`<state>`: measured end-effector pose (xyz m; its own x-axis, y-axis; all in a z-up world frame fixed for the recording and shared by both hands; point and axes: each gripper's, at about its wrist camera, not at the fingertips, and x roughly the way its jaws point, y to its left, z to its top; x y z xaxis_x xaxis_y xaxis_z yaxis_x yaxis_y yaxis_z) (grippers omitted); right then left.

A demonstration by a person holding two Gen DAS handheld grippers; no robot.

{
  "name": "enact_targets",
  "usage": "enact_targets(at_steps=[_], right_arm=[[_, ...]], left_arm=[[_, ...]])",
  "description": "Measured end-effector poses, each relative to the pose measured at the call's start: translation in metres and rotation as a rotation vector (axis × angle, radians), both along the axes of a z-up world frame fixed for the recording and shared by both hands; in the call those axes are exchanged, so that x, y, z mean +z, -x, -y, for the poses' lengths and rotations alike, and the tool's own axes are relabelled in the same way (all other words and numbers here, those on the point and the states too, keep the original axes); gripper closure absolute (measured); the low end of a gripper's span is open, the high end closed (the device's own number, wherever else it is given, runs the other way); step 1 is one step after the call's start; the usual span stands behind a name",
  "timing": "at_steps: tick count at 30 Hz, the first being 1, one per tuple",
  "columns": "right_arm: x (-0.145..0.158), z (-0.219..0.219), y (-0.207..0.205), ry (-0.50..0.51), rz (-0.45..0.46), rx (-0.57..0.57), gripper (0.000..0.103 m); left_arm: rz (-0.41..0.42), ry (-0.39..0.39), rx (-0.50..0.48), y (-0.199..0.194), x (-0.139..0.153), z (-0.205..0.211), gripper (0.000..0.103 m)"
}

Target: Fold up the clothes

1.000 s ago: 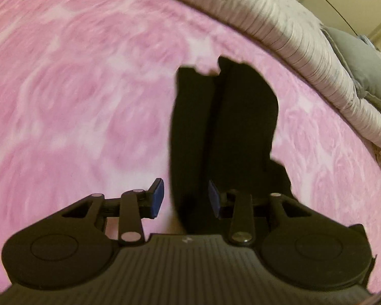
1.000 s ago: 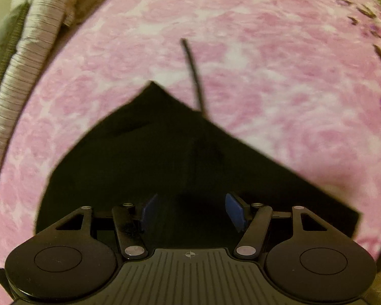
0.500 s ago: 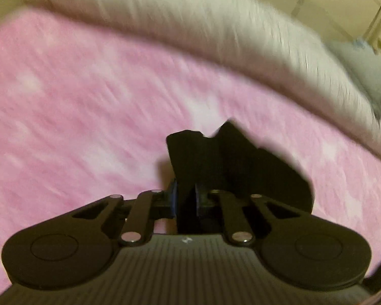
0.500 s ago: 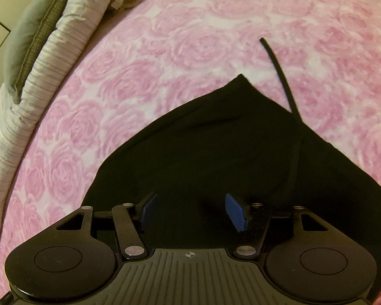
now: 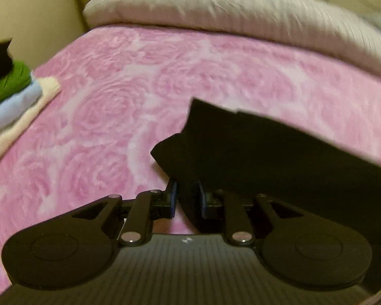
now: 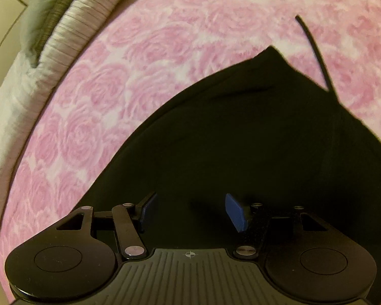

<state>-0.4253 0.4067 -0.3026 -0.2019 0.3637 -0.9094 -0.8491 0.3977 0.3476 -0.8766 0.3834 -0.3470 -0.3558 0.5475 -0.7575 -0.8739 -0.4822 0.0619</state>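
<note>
Black garment [image 6: 241,137] lies on the pink rose bedspread [image 6: 139,45], part spread flat, one end lifted. Left gripper [image 5: 186,200] has its blue pads pinched together on a bunched edge of the cloth, holding it up off the bed; the fabric drapes from there off to the right of the left view. Right gripper [image 6: 189,209] hangs over the flat part w/ fingers spread wide, nothing between them.

Risks: the pinch looks thin, only a narrow bit of cloth in the pads, so it could slip out if pulled fast. W/ the right side not pinning anything, the whole piece may drag across the bedspread rather than fold. The loose cord [image 6: 315,53] trailing off the far edge could get tucked into the fold or snag.

In the right view the garment tapers to a corner pointing away from the camera; long axis prob. runs near-to-far, can't tell for sure w/ the fisheye. Stack of folded clothes [image 5: 10,96] sits at the bed's left edge, well apart.
</note>
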Motion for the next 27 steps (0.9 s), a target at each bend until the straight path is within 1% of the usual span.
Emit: enact_targets(at_steps=[1,2,3,5,7,8,10,11,14,16,18,21,23,27], right_arm=[[0.005,0.006,-0.005,-0.006,0.009,0.002,0.041],[0.01,0.015,-0.015,-0.008,0.024,-0.009,0.041],[0.016,0.024,-0.024,-0.009,0.038,-0.021,0.041],[0.026,0.043,-0.046,-0.014,0.053,-0.065,0.041],[0.029,0.067,-0.071,0.003,0.06,-0.112,0.041],[0.031,0.079,-0.083,0.012,0.063,-0.135,0.041],[0.035,0.102,-0.107,0.03,0.071,-0.182,0.041],[0.034,0.112,-0.115,0.044,0.074,-0.182,0.041],[0.029,0.135,-0.133,0.066,0.074,-0.174,0.041],[0.024,0.142,-0.146,0.076,0.054,-0.173,0.041],[0.019,0.145,-0.159,0.086,0.025,-0.173,0.041],[0.011,0.136,-0.179,0.096,-0.006,-0.134,0.041],[0.009,0.127,-0.193,0.096,-0.009,-0.093,0.041],[0.004,0.109,-0.234,0.093,-0.039,-0.022,0.041]], left_arm=[[0.023,-0.015,0.023,0.005,0.005,0.001,0.081],[0.021,-0.01,0.043,0.008,0.01,0.004,0.075],[0.02,-0.005,0.062,0.011,0.014,0.006,0.072],[0.016,0.006,0.104,0.017,0.024,0.012,0.074],[0.003,0.026,0.176,0.019,0.037,0.027,0.074],[0.019,0.036,0.208,0.021,0.043,0.035,0.075],[0.043,0.054,0.246,0.019,0.054,0.051,0.079],[0.067,0.061,0.243,0.012,0.059,0.059,0.079],[0.181,0.093,0.157,-0.032,0.072,0.082,0.079],[0.261,0.131,0.042,-0.083,0.078,0.093,0.079],[0.323,0.149,-0.067,-0.135,0.083,0.102,0.079],[0.422,0.164,-0.189,-0.22,0.087,0.114,0.079],[0.474,0.17,-0.237,-0.269,0.087,0.115,0.079],[0.503,0.202,-0.313,-0.35,0.082,0.11,0.079]])
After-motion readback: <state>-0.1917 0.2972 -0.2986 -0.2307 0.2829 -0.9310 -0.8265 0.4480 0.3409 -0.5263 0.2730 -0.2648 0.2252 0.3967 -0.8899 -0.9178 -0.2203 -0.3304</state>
